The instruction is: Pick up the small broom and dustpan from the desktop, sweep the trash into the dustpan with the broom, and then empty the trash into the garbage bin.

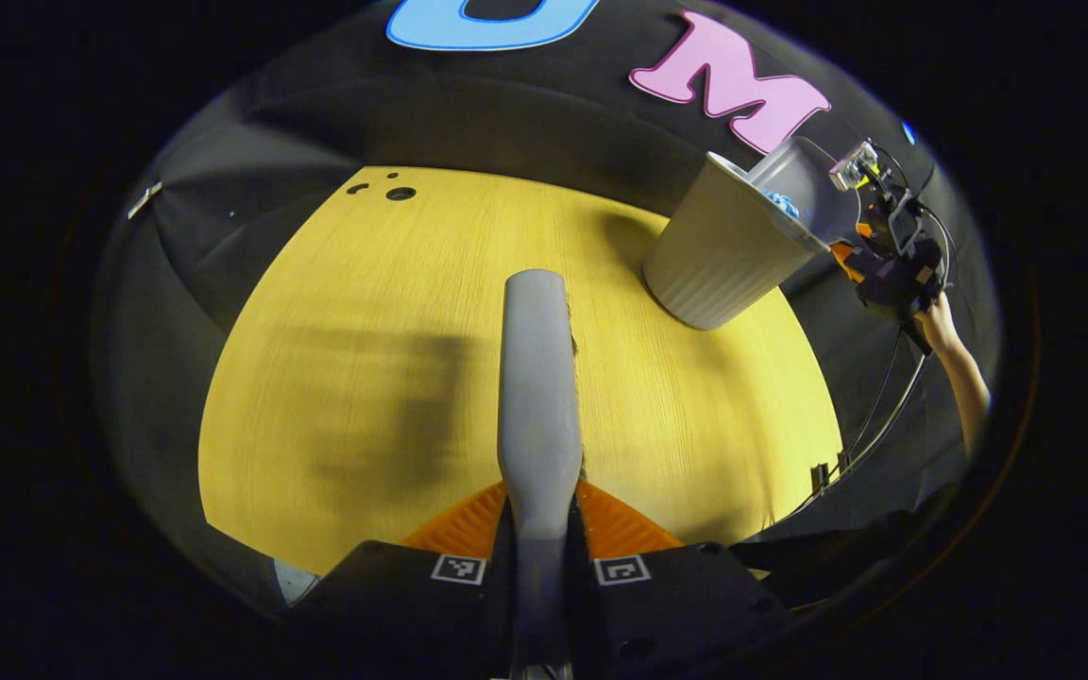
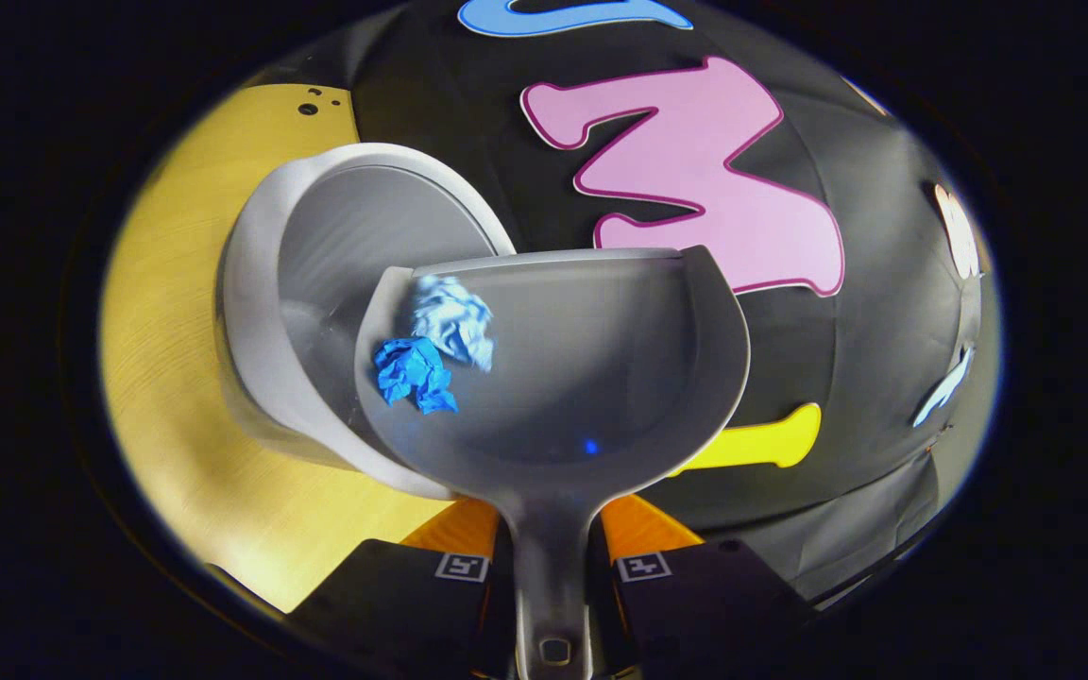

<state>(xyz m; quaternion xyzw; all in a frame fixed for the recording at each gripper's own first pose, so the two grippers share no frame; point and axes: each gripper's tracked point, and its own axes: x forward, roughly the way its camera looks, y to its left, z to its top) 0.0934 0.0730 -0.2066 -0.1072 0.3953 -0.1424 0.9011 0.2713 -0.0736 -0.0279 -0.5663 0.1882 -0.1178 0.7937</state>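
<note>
My left gripper (image 1: 539, 529) is shut on the grey handle of the small broom (image 1: 536, 378), which points forward above the yellow desktop (image 1: 365, 283). To its far right stands the pale ribbed garbage bin (image 1: 723, 255), with the grey dustpan (image 1: 804, 189) tipped over its rim. My right gripper (image 2: 549, 538) is shut on the dustpan's handle. The dustpan (image 2: 601, 378) leans left over the open bin (image 2: 317, 236). A blue crumpled paper (image 2: 412, 373) and a whitish one (image 2: 454, 321) lie at the pan's lower left edge.
The bin stands near the desktop's far right edge, with the black cloth wall right behind it. Small holes (image 1: 400, 193) mark the far left corner of the desktop. A hand (image 1: 941, 326) and a hanging cable (image 1: 875, 425) sit beyond the right edge.
</note>
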